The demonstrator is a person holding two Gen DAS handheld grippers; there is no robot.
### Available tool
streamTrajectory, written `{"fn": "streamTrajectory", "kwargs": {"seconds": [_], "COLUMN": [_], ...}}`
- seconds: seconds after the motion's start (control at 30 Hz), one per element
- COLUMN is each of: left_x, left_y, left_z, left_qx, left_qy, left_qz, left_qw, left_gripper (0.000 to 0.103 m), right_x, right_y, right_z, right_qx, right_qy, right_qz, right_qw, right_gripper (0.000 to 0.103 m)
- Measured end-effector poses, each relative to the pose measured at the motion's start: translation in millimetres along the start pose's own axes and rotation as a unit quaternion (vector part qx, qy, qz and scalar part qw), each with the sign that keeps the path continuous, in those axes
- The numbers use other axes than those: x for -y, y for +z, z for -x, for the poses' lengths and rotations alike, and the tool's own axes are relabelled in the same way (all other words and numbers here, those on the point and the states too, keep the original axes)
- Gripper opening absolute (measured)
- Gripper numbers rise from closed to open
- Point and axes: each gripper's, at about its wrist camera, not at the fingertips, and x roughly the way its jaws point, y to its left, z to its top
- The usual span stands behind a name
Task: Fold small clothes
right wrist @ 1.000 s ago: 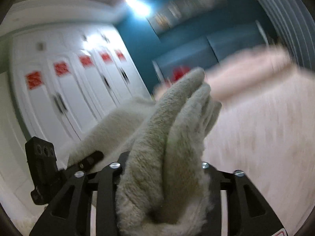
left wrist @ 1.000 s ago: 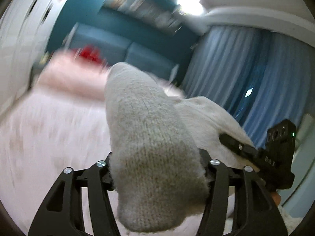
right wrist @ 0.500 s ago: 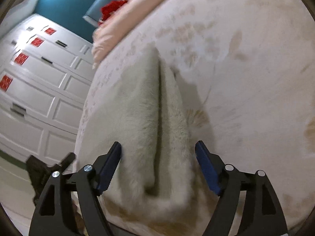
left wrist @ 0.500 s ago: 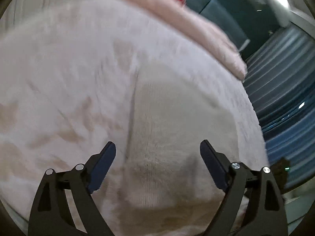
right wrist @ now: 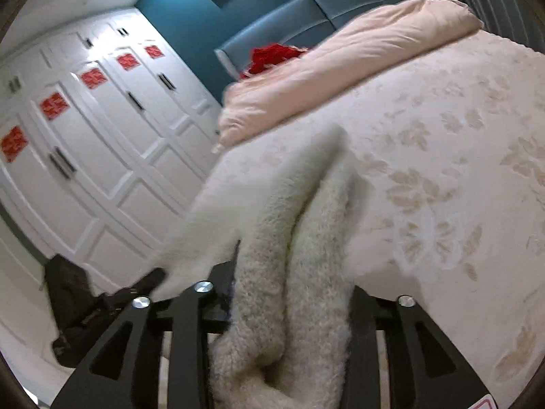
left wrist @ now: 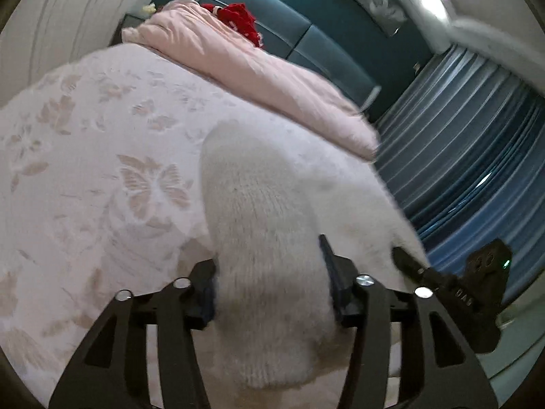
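Observation:
A small cream fluffy knit garment (left wrist: 265,238) lies over the near edge of the bed. In the left wrist view my left gripper (left wrist: 270,286) is shut on one end of it, the knit bulging between the jaws. In the right wrist view my right gripper (right wrist: 293,293) is shut on the other end, a bunched double fold of the garment (right wrist: 299,238). Each gripper shows in the other's view: the right one (left wrist: 477,289) at the right, the left one (right wrist: 78,303) at the lower left.
The bed has a pale bedspread (left wrist: 85,170) with a butterfly and leaf pattern. A pink duvet (left wrist: 259,68) and a red item (left wrist: 238,17) lie at the head, against a teal headboard. White wardrobes (right wrist: 85,129) stand on one side, blue curtains (left wrist: 477,143) on the other.
Half a second ago both grippers were open over the garment lying on the bed. Now both are shut on it again, and the views have tilted up toward the headboard.

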Motion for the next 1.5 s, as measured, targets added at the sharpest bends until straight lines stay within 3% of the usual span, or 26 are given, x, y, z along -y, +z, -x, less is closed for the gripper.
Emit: {"fn": "streamTrajectory", "kwargs": {"seconds": [0.07,0.13,0.17,0.2,0.27,0.37,0.43,0.5,0.53,0.57,0.63,0.7,0.73,0.8,0.83,0.87,0.9,0.93,0.97,1.0,1.1,1.2,1.3,1.4,1.47,1.5], "left_x": [-13.2,-29.5,-38.9,-43.9,-44.8,-34.8,-21.0,-17.6,-19.2,-24.0,-31.0,-39.0,-44.8,-61.4,-67.4,-75.3,-79.6,-82.0,-79.7,-76.3,-68.8,-69.9,-85.3,-77.4,-59.5,-47.1], "left_y": [-17.9,-38.0,-48.2,-52.6,-52.8,-47.0,-47.8,-55.7,-61.3,-60.3,-59.3,-55.8,-55.0,-58.1,-60.3,-65.0,-68.1,-69.3,-66.7,-61.2,-40.2,-26.3,-46.0,-51.5,-44.3,-40.2], "left_z": [-27.6,-50.7,-50.5,-41.6,-23.8,-9.7,-21.3,-40.2,-56.3,-63.4,-56.0,-41.8,-41.3,-46.7,-52.5,-63.0,-70.2,-74.8,-76.8,-75.5,-61.8,-45.9,-65.4,-46.0,-22.7,-11.8], "left_qx": [-0.029,-0.069,-0.078,-0.064,-0.051,-0.024,-0.039,-0.071,-0.097,-0.106,-0.102,-0.089,-0.090,-0.099,-0.111,-0.132,-0.142,-0.143,-0.144,-0.144,-0.132,-0.119,-0.168,-0.135,-0.108,-0.088], "left_qy": [0.060,0.116,0.127,0.114,0.123,0.117,0.126,0.155,0.174,0.178,0.159,0.126,0.117,0.093,0.083,0.062,0.046,0.038,0.027,0.025,0.019,0.034,0.073,0.097,0.129,0.136], "left_qz": [-0.010,-0.006,0.001,0.008,0.016,0.016,-0.014,-0.044,-0.053,-0.048,-0.016,0.029,0.052,0.115,0.139,0.168,0.182,0.187,0.178,0.170,0.139,0.098,0.093,0.074,0.037,0.011], "left_qw": [0.9977,0.9908,0.9889,0.9913,0.9909,0.9927,0.9912,0.9843,0.9785,0.9770,0.9819,0.9875,0.9877,0.9841,0.9806,0.9750,0.9719,0.9712,0.9731,0.9745,0.9813,0.9875,0.9787,0.9833,0.9850,0.9867], "left_gripper": [0.059,0.055,0.055,0.056,0.054,0.054,0.054,0.054,0.055,0.055,0.055,0.074,0.080,0.086,0.086,0.086,0.077,0.070,0.054,0.047,0.036,0.040,0.049,0.055,0.054,0.060], "right_x": [30.8,67.2,76.2,77.3,61.9,29.1,16.5,22.5,34.6,40.6,34.9,31.8,34.5,55.3,73.9,82.8,98.2,103.1,102.3,96.4,60.2,38.8,53.0,61.7,51.9,41.2], "right_y": [-11.4,-31.3,-36.1,-38.4,-34.5,-29.9,-32.5,-47.4,-60.0,-66.1,-61.0,-48.5,-44.7,-44.5,-47.8,-55.8,-64.2,-68.7,-69.4,-67.4,-58.4,-63.0,-90.6,-93.7,-83.2,-76.0], "right_z": [-35.2,-63.6,-59.7,-40.8,-13.9,1.8,-16.0,-55.8,-82.5,-92.2,-70.3,-44.0,-36.6,-33.6,-47.9,-58.6,-74.8,-80.4,-81.6,-78.7,-53.1,-34.7,-66.8,-42.5,-20.3,-5.0], "right_qx": [-0.042,-0.107,-0.106,-0.070,-0.030,-0.024,-0.048,-0.100,-0.144,-0.159,-0.121,-0.080,-0.068,-0.060,-0.092,-0.114,-0.144,-0.147,-0.141,-0.137,-0.115,-0.103,-0.156,-0.128,-0.102,-0.084], "right_qy": [-0.046,-0.133,-0.145,-0.111,-0.105,-0.059,-0.056,-0.107,-0.136,-0.143,-0.127,-0.115,-0.123,-0.146,-0.140,-0.130,-0.096,-0.069,-0.047,-0.048,-0.037,-0.023,-0.098,-0.081,-0.097,-0.114], "right_qz": [-0.015,-0.049,-0.065,-0.081,-0.065,-0.023,0.005,0.027,0.029,0.026,0.019,0.015,0.010,-0.010,-0.040,-0.062,-0.108,-0.131,-0.142,-0.142,-0.096,-0.070,-0.045,-0.097,-0.083,-0.060], "right_qw": [0.998,0.984,0.982,0.988,0.992,0.998,0.997,0.989,0.980,0.977,0.984,0.990,0.990,0.987,0.985,0.983,0.979,0.978,0.979,0.979,0.988,0.992,0.982,0.984,0.987,0.988], "right_gripper": [0.045,0.038,0.038,0.038,0.034,0.026,0.025,0.023,0.012,0.011,0.016,0.046,0.072,0.075,0.075,0.068,0.063,0.046,0.039,0.035,0.029,0.031,0.041,0.044,0.044,0.044]}}
